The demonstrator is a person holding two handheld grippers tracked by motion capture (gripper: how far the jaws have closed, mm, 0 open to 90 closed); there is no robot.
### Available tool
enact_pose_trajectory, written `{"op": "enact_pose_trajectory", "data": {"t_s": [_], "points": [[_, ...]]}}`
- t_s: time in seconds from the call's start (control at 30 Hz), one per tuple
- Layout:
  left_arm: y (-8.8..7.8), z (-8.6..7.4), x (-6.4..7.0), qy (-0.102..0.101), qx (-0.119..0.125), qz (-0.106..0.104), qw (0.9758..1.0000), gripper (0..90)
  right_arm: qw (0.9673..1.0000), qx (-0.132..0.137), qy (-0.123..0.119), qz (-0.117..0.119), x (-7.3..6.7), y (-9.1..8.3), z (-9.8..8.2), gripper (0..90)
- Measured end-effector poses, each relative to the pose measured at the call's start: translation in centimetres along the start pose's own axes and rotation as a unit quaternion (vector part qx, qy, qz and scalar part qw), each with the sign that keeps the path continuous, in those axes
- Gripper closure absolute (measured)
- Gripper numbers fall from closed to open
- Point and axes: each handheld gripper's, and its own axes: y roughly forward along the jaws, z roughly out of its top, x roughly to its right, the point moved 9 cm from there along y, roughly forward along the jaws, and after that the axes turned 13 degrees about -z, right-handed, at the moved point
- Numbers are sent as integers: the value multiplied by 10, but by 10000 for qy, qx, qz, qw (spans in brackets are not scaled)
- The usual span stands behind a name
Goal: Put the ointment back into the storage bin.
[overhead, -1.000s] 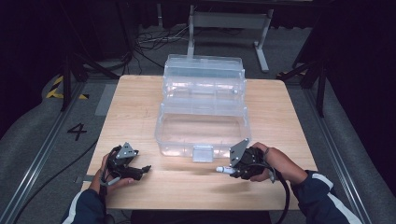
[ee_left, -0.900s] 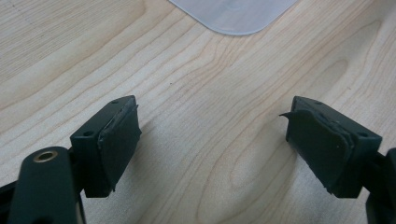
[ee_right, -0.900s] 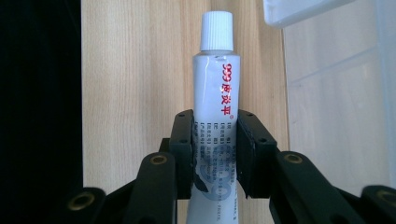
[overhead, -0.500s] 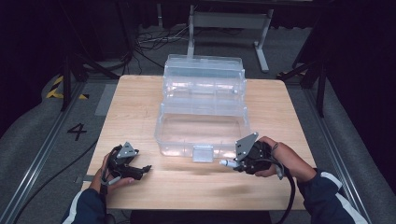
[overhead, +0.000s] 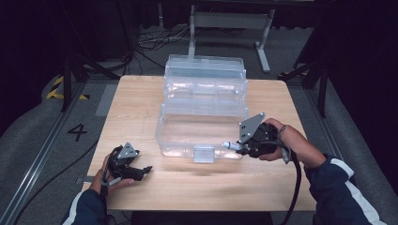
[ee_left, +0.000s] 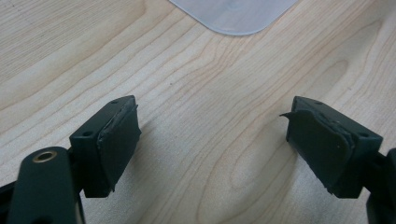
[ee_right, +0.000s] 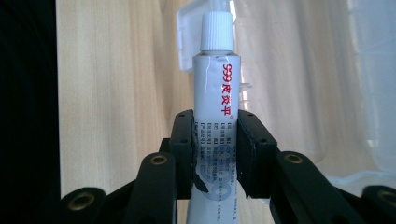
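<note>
The table is light wood, and on its middle stands a clear plastic box, open, with its latch tab at the near wall. The right gripper hangs at the box's near right corner, jaws clamped on a white tube, cap pointing toward the latch. The left gripper rests low at the table's near left edge, jaws wide apart over bare wood, holding nothing

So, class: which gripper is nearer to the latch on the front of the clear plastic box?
The right gripper, holding a white tube, hovers just right of the latch. The left gripper rests open on the table, farther off to the latch's left.
</note>
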Motion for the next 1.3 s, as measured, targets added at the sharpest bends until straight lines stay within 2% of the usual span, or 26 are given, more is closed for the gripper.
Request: {"op": "enact_pose_trajectory", "data": {"t_s": [0.33, 0.5, 0.83, 0.9, 1.0, 1.3], "points": [[0, 0, -1, 16, -10, 31, 10000, 170, 9999, -125, 23, -97, 27, 4, 10, 705], [0, 0, 0, 2, -11, 21, 10000, 170, 9993, -160, -255, -229, 38, 17, 17, 705], [1, 0, -1, -37, 0, 45, 10000, 159, 9984, -494, -259, -83, 51, 46, 20, 705], [1, 0, -1, -28, -10, 38, 10000, 158, 9984, -511, -227, -41, 52, 52, 21, 705], [1, 0, -1, -30, -10, 37, 10000, 157, 9978, -555, -360, -15, 54, 61, 21, 705], [1, 0, -1, -30, -9, 40, 10000, 157, 9963, -760, -358, 166, 57, 84, 17, 705]]}}
